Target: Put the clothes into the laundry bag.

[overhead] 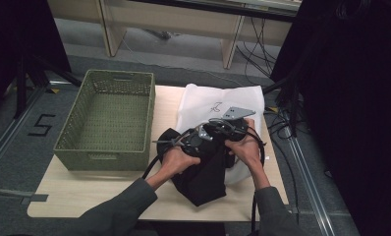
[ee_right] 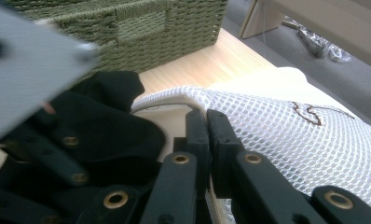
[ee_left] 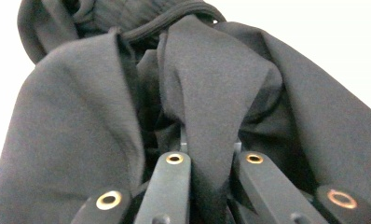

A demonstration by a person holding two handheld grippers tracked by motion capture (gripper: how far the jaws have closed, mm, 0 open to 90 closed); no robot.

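Observation:
A black garment [overhead: 206,178] lies bunched at the table's front middle, partly over a white mesh bag [overhead: 218,98] that carries a dark scribbled mark. My left gripper [overhead: 191,142] is shut on a fold of the black garment [ee_left: 104,140], with cloth pinched between its jaws [ee_left: 209,156]. Just to its right, my right gripper [overhead: 228,129] is shut on the rim of the white mesh bag [ee_right: 277,130], its jaws [ee_right: 207,128] pressed together at the bag's opening. The black garment [ee_right: 104,126] sits against that opening, and the left gripper's grey plate [ee_right: 25,60] looms beside it.
An empty green woven basket [overhead: 110,118] stands on the left half of the light wooden table [overhead: 85,196], close to the garment [ee_right: 127,28]. Cables trail from both grippers off the front edge. Dark stands and floor cables sit to the right of the table.

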